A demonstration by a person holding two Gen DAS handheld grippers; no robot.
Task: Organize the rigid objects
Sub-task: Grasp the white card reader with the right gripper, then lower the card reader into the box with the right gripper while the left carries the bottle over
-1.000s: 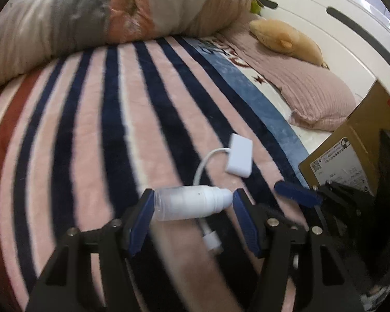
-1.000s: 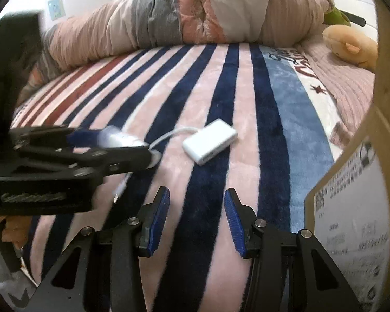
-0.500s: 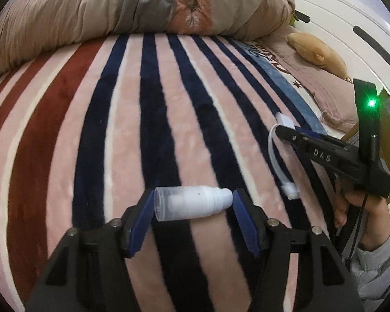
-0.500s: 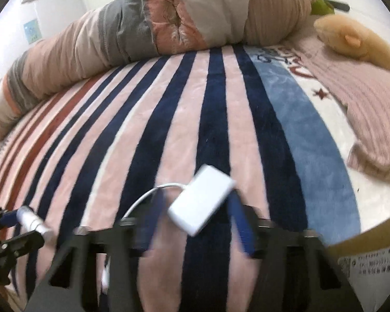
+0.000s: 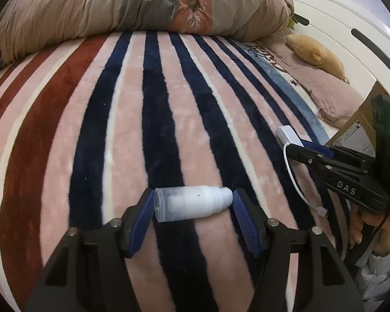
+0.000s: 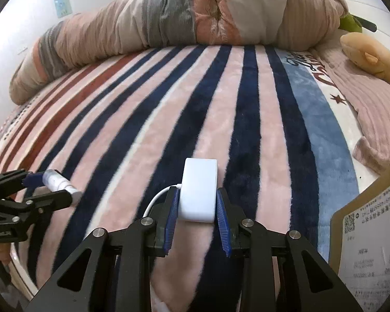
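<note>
a: left tool (image 5: 192,206) first. its blue pads clamp a small white pump bottle (image 5: 191,202) end to end, the bottle lying crosswise, clear cap at the left pad and rounded end at the right pad.

b: and the right tool (image 6: 197,209)?

a: closed on a white adapter box (image 6: 199,189), a pad pressed to each long side. the box points forward, away from the camera, with a white cable (image 6: 156,199) curving out of its near left corner.

b: where do the two sit against each other?

a: from the right wrist view the left tool (image 6: 49,189) is at the far left with the bottle (image 6: 57,182) in it, well apart from the adapter. from the left wrist view the right tool (image 5: 296,147) comes in from the right, adapter (image 5: 288,135) at its tip, cable (image 5: 295,179) hanging down to a small plug.

b: underneath?

a: a striped plush blanket (image 5: 117,130) on the bed, pink with navy and dark red bands. i cannot tell whether either item touches it.

b: further back?

a: a cardboard box (image 6: 371,234) with a printed label at the right edge, a pink pillow (image 6: 371,109) with a tan plush toy (image 6: 369,54) on it, and a rolled quilt (image 6: 169,18) across the far side.
</note>
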